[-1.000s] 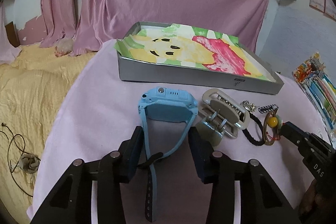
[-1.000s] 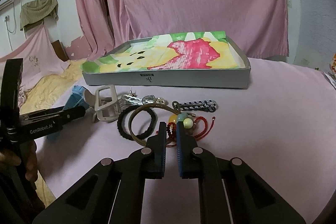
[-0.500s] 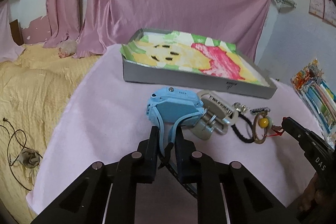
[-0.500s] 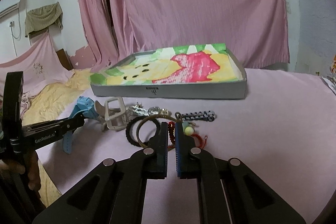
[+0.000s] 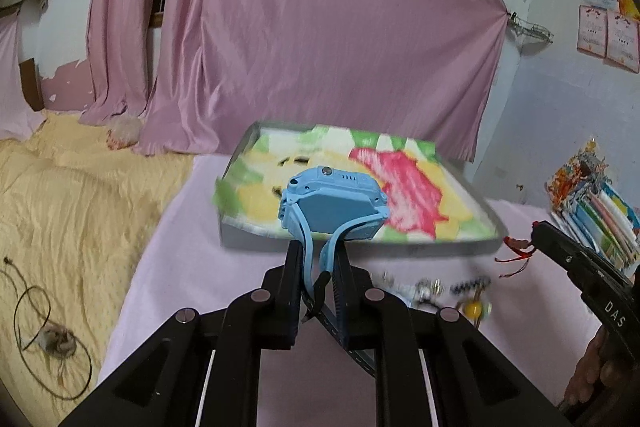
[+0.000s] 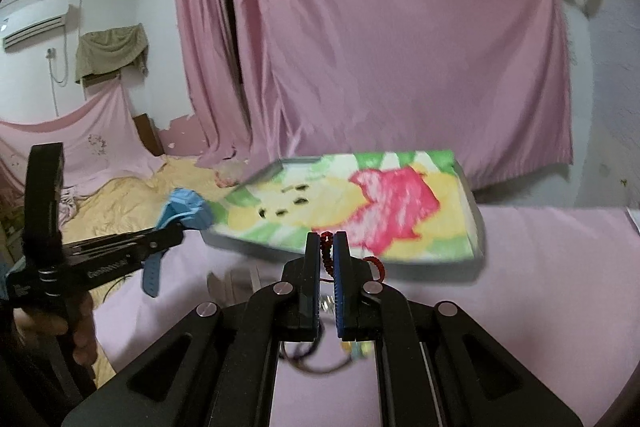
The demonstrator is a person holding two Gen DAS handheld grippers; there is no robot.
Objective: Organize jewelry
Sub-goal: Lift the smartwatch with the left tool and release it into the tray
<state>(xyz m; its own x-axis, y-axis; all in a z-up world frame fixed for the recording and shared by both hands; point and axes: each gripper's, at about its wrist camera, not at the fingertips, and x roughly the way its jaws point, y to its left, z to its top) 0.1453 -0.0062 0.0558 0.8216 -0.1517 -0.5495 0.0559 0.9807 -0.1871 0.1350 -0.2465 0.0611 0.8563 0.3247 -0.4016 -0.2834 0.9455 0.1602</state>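
Up close, the left gripper point(image 5: 317, 255) is clamping the blue watch point(image 5: 334, 203) by its straps, lifting it clear of the table point(image 5: 180, 267). Beside it, the right gripper point(image 6: 327, 247) is pinching a red beaded cord point(image 6: 327, 254), mostly hidden between the fingers. Leftover jewelry point(image 5: 452, 287) is blurring below; beyond, the patterned tray point(image 5: 400, 187) is smeared too.

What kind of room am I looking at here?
Probably a home bedroom. A rumpled yellow bedspread lies beside the pink-covered table, pink curtains drape the back wall, and an air conditioner is mounted high up.
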